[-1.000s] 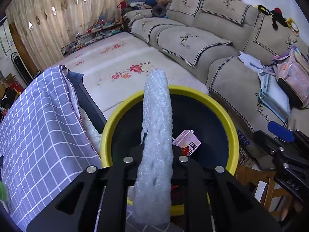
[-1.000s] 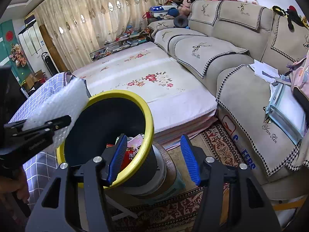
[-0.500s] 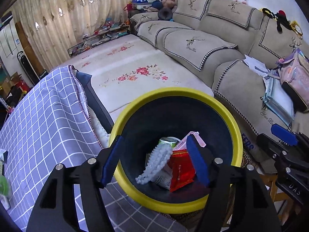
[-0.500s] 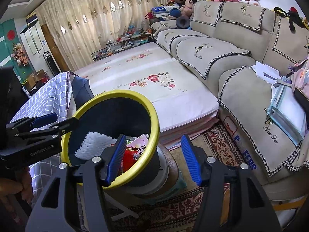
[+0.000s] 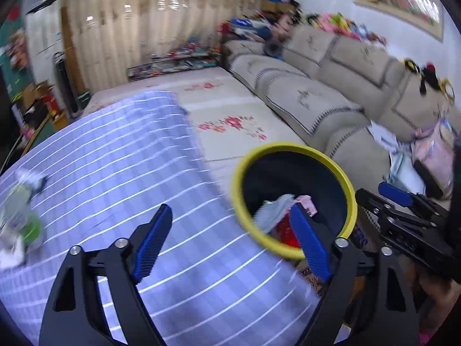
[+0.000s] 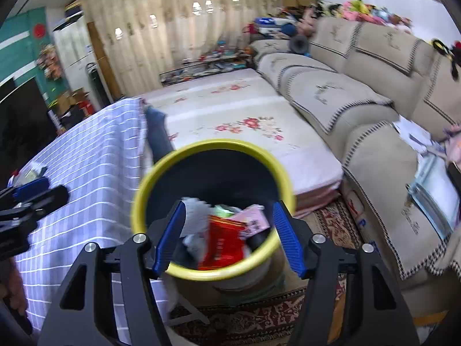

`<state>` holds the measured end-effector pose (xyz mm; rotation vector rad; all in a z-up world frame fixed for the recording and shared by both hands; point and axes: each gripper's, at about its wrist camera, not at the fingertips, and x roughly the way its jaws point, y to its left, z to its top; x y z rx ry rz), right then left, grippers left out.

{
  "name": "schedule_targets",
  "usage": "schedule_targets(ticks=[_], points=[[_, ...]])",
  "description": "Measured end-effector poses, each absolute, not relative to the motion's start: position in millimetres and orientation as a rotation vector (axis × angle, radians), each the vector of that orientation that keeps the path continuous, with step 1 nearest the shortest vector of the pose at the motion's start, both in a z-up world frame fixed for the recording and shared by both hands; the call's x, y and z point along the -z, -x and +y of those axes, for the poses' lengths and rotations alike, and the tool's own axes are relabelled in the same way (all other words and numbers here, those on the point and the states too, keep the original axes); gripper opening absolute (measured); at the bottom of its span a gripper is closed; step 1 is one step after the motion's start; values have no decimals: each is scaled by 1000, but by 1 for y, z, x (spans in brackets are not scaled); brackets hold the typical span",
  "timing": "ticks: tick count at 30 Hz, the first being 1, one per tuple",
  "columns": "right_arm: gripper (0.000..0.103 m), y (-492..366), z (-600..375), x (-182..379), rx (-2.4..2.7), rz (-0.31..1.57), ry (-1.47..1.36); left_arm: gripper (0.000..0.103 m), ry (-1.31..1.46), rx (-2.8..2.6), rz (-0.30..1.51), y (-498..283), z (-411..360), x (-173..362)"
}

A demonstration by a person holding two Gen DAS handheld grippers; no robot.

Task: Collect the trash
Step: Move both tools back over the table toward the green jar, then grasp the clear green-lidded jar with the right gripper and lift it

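The left gripper (image 5: 233, 242) has its blue-padded jaws spread wide with nothing between them; the jaws have just been opening. It hangs over the checked purple-and-white tablecloth (image 5: 121, 178), with its right-hand pad overlapping the near rim of the trash bin (image 5: 294, 150). The right gripper (image 6: 227, 230) also stands spread and empty, its jaws having just opened slightly further, and it is centred above the bin mouth. The trash bin is dark inside with a yellow rim and stands beside the cloth-covered table, in front of the beige sofa (image 6: 360, 92). It contains a white bubble-wrap piece (image 6: 196, 216), a red packet (image 6: 224, 242) and a pink carton (image 6: 253, 219); printing on both packages is too blurred to read. Letters on a mat below the sofa edge are also illegible. The left wrist view alone shows more trash (image 5: 20, 219) lying on the tablecloth at the far left: a green-and-white crumpled mass, blurred. It also shows the right gripper from the side at the right edge. The right wrist view alone shows the bin's contents from above, the patterned rug (image 6: 259, 311) under the bin, and the left gripper at the left edge over the tablecloth.
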<state>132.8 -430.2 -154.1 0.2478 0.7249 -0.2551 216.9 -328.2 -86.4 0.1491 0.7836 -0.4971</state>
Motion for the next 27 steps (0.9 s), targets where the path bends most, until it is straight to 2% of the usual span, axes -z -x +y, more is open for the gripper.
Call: schedule_targets(ticks=[8, 16, 23, 24, 27], points=[[61, -171, -330, 131, 36, 715, -169, 95, -3, 280, 709, -178, -167, 60], [61, -216, -193, 108, -257, 709, -70, 96, 106, 42, 675, -138, -26, 59], [63, -259, -84, 105, -398, 716, -20, 96, 150, 16, 682, -126, 18, 69], [66, -265, -77, 106, -388, 718, -12, 96, 152, 19, 682, -124, 20, 69], [67, -286, -62, 111, -376, 744, -12, 96, 161, 25, 681, -124, 19, 69]])
